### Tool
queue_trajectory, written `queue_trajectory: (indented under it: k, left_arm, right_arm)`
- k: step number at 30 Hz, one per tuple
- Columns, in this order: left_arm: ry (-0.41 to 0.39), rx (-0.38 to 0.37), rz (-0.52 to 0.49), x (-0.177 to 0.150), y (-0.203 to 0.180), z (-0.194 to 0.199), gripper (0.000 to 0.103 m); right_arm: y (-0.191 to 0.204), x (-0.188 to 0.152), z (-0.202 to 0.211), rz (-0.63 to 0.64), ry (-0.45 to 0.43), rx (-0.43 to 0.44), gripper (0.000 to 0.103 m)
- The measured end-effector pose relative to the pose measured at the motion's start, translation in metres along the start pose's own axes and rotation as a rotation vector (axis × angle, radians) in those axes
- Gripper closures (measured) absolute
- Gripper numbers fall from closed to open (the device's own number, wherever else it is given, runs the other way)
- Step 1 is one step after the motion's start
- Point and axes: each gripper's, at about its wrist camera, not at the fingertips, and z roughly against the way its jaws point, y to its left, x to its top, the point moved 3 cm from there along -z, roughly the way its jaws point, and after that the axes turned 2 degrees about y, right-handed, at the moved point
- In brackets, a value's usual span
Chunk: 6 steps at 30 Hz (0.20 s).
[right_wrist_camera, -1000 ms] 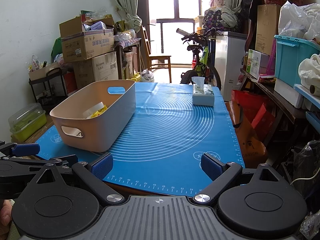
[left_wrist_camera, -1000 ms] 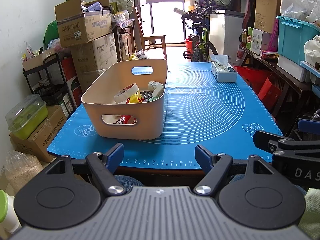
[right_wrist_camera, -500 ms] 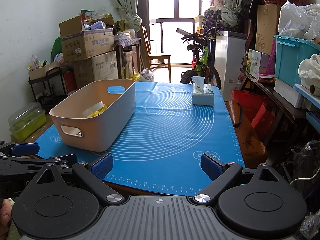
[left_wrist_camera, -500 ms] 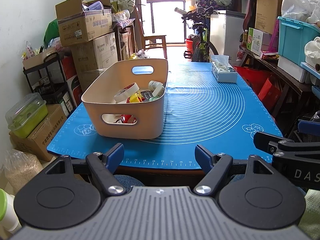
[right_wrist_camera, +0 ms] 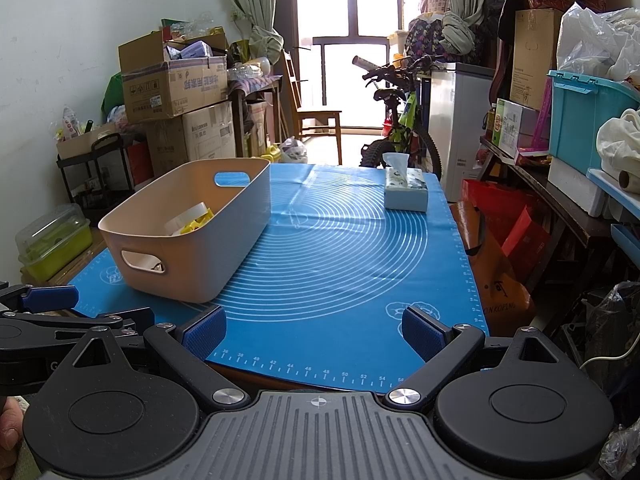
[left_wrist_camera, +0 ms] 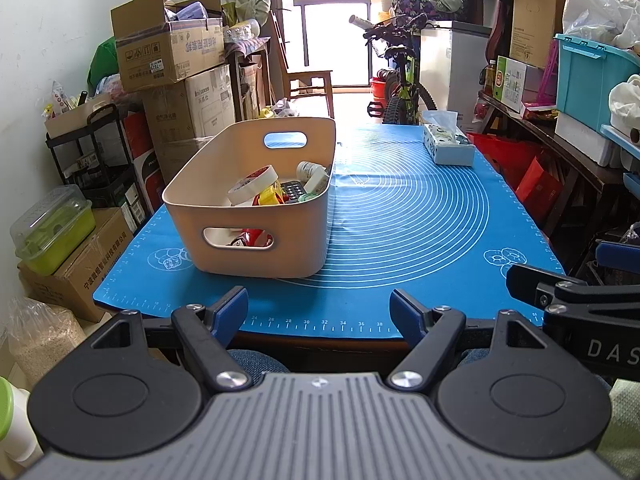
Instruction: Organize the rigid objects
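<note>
A beige bin [left_wrist_camera: 256, 216] with handle slots stands on the blue mat [left_wrist_camera: 408, 216], left of centre; it also shows in the right wrist view [right_wrist_camera: 200, 232]. It holds a tape roll [left_wrist_camera: 252, 185], a yellow item [left_wrist_camera: 269, 198], a calculator [left_wrist_camera: 294, 191], a white bottle [left_wrist_camera: 316, 179] and a red item [left_wrist_camera: 252, 237]. My left gripper [left_wrist_camera: 319, 312] is open and empty, held off the table's near edge. My right gripper [right_wrist_camera: 316, 330] is open and empty, beside it at the near edge.
A tissue box [left_wrist_camera: 448, 146] sits at the mat's far right [right_wrist_camera: 406, 190]. Stacked cardboard boxes [left_wrist_camera: 172, 60] and a black cart [left_wrist_camera: 96, 152] line the left. A bicycle [left_wrist_camera: 400, 80] stands beyond the table. Shelves with a teal bin [left_wrist_camera: 592, 76] run along the right.
</note>
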Motion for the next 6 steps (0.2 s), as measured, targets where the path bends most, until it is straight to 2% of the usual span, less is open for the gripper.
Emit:
queue_trajectory:
  k: [6]
  left_arm:
    - [0.001,-0.001,0.000,0.0002,0.0004,0.0000,0.025]
  right_arm:
    - [-0.0001,0.0000,-0.0001,0.000,0.000,0.000,0.008]
